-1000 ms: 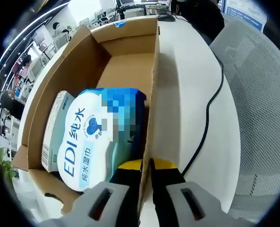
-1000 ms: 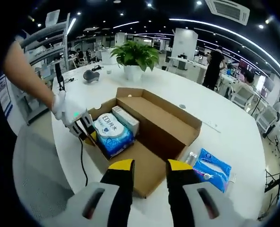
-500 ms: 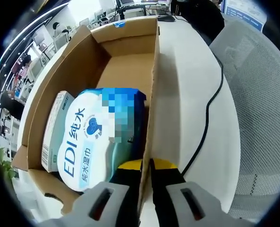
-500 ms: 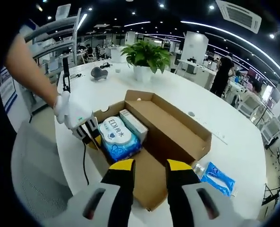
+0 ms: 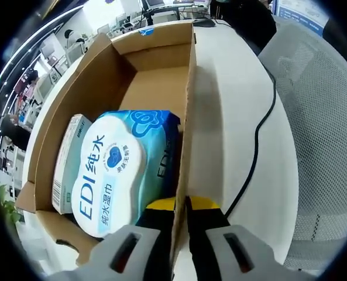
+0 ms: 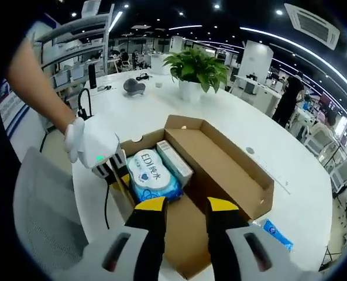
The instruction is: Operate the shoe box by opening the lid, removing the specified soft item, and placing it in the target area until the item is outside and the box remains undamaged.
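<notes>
Inside one shoe box (image 5: 155,88), two packs (image 5: 117,170).

The left hand-held gripper (image 5: 180,205) has its jaws pinched together on the thin upright box wall (image 5: 188,111). The right hand-held gripper (image 6: 185,205) hovers with jaws parted, gripping nothing. A white-gloved hand (image 6: 90,141) carries the left one.

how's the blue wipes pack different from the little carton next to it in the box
The wipes pack is blue and white, soft and rounded, with a big oval label reading EDI; the carton is a pale, stiff, narrow rectangular box with small print. The wipes pack is much wider and fills most of its end of the cardboard box; the carton is squeezed between the pack and the box's side wall. Both lie flat, side by side, inside the open box.
</notes>
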Demonstrator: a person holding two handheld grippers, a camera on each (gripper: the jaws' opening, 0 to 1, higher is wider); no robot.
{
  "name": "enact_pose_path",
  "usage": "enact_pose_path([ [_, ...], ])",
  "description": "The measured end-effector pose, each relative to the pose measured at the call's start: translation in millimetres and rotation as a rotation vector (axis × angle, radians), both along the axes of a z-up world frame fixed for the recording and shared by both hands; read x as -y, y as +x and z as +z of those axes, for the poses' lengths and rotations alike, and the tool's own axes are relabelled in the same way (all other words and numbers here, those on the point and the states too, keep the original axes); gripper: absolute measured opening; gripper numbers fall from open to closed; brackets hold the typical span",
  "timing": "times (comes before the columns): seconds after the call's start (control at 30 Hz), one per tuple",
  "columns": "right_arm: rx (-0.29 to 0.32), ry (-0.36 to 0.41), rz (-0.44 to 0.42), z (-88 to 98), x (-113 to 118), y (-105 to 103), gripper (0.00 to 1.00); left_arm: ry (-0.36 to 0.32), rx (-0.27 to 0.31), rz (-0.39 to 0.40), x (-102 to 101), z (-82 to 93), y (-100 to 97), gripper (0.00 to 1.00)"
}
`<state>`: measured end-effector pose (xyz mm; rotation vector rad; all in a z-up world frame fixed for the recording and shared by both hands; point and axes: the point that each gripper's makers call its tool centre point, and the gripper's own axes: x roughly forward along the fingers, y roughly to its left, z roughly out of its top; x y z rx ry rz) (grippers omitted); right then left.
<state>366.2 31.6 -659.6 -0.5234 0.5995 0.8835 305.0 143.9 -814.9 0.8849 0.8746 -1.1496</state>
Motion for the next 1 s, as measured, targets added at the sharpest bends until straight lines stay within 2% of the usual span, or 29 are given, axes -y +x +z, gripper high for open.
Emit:
enact_pose_path([
  [0.1,0.003,-0.031,0.052,-2.1,-8.2,4.9,0.24,-0.001,0.001,-0.001,0.3,0.2,0.2,0.04],
  [0.23,0.004,-0.032,0.062,-1.9,-15.4,14.7,0.24,-0.001,0.0,-0.001,0.5,0.3,0.2,0.04],
  [0.57,-0.019,-0.017,0.11,-25.6,-51.0,28.7,0.24,-0.001,0.0,-0.002,0.3,0.3,-0.3,0.04],
  [0.83,-0.073,0.013,0.112,-41.5,-69.9,41.5,0.24,-0.003,-0.001,-0.002,0.6,0.2,-0.7,0.04],
  [1.0,-0.107,0.002,0.115,-51.5,-73.5,43.7,0.23,-0.004,-0.001,-0.001,0.9,-0.8,0.1,0.04],
])
